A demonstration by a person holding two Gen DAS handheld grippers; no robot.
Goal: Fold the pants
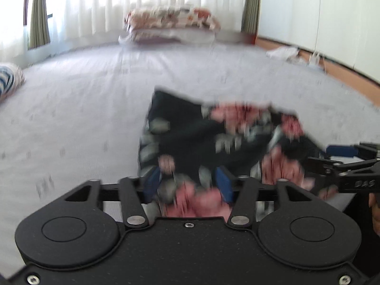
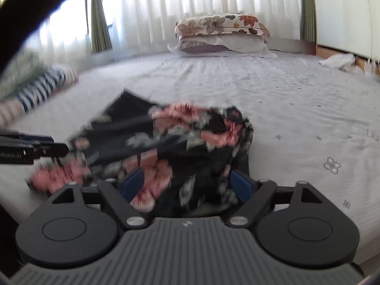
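Observation:
The pants point(image 1: 213, 140) are black with pink flowers and grey leaves. They lie bunched on the pale bedsheet point(image 1: 83, 109) and reach back between the fingers of both grippers. My left gripper point(image 1: 187, 182) has its blue pads on either side of a fold of the fabric. My right gripper point(image 2: 187, 182) likewise has the pants point(image 2: 171, 142) between its blue pads. The right gripper shows at the right edge of the left wrist view point(image 1: 344, 163), and the left gripper at the left edge of the right wrist view point(image 2: 47, 147). Both views are blurred.
A stack of pillows point(image 2: 220, 35), the top one floral, lies at the far end of the bed before white curtains point(image 2: 190, 4). A striped cloth point(image 2: 40, 90) lies at the left. A white bundle point(image 2: 337, 61) sits at the far right by the wooden bed edge point(image 1: 344, 76).

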